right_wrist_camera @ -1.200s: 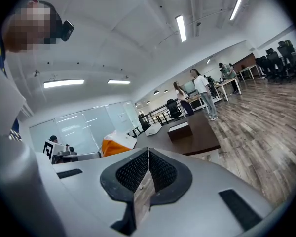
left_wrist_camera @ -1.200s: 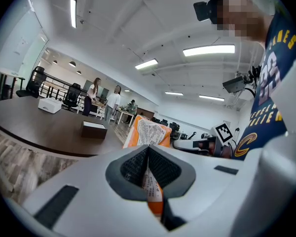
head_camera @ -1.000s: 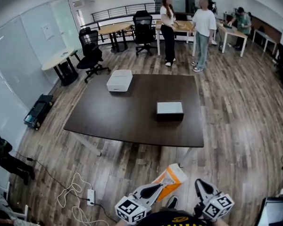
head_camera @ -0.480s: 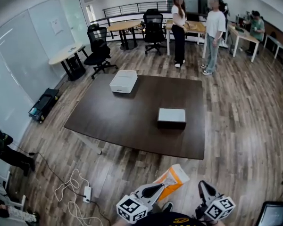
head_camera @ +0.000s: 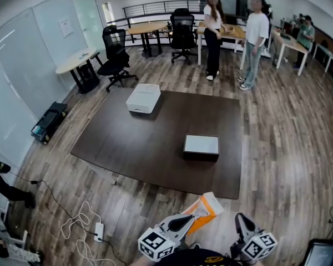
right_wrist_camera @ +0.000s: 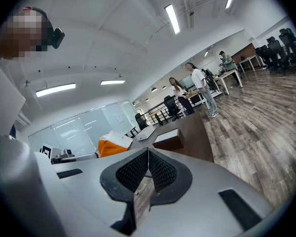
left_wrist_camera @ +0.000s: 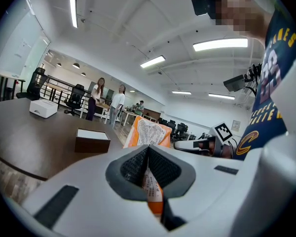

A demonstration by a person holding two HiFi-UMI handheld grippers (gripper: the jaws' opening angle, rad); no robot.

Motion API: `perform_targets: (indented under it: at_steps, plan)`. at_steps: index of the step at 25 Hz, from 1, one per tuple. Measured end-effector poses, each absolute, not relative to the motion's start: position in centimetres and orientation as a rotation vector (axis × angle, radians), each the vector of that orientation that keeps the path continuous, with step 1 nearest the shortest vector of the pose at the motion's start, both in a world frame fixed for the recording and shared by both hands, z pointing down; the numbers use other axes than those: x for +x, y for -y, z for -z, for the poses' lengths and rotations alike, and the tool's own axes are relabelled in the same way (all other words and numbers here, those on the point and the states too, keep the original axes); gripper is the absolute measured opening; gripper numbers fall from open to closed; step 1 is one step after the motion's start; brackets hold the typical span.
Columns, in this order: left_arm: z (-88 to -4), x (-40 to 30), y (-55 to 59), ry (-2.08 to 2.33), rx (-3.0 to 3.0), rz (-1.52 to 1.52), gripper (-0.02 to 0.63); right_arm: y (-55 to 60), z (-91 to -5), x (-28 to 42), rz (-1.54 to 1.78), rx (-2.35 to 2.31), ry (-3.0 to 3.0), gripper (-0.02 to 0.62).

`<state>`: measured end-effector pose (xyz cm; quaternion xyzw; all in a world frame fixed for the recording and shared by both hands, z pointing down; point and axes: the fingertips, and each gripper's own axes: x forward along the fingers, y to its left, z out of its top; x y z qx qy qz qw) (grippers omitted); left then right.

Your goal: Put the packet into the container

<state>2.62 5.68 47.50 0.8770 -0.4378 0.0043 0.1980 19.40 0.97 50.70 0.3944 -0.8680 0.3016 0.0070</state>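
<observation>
One packet (head_camera: 202, 211), orange with a white printed face, is up in the air well short of the dark box (head_camera: 201, 146), over the wood floor on the near side of that box and not yet above the table (head_camera: 127, 143). Its long axis runs from the pinched lower end up and away toward the box, leaning a little to the right in the head view; in the left gripper view it stands nearly upright out of the jaws, with the box showing low and to the left of it. The left gripper (head_camera: 186, 221) has its jaws clenched on that lower end, with the packet's edge squeezed between the ribbed pads, so most of its length sticks out free beyond the tips. The right gripper (head_camera: 240, 220) rides just beside it, farther right of the box's line, jaws pressed together on nothing. I judge the dark box with the pale inside, which sits near the table's near right corner, to be the container; a white box (head_camera: 143, 97) lies well beyond it toward the far left and looks closed. The left hand carries the load and is also the one more in line with the dark box, so the coming move is a carry straight ahead until the packet's free end hangs over the box's opening.
</observation>
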Motion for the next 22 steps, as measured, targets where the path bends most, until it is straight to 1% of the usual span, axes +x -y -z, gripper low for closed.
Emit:
perform_targets:
  at_steps: [9,22]
  plan:
    - [-46.8,0.0,1.2,1.155,2.499,-0.026,0.000,5.7,-50.3,16.1,-0.966,1.299,2.701,0.011]
    - [-47.7,-7.6,9.3,1.085,2.522,-0.027,0.000,12.4,-51.3,9.4,-0.964,1.385,2.622,0.011]
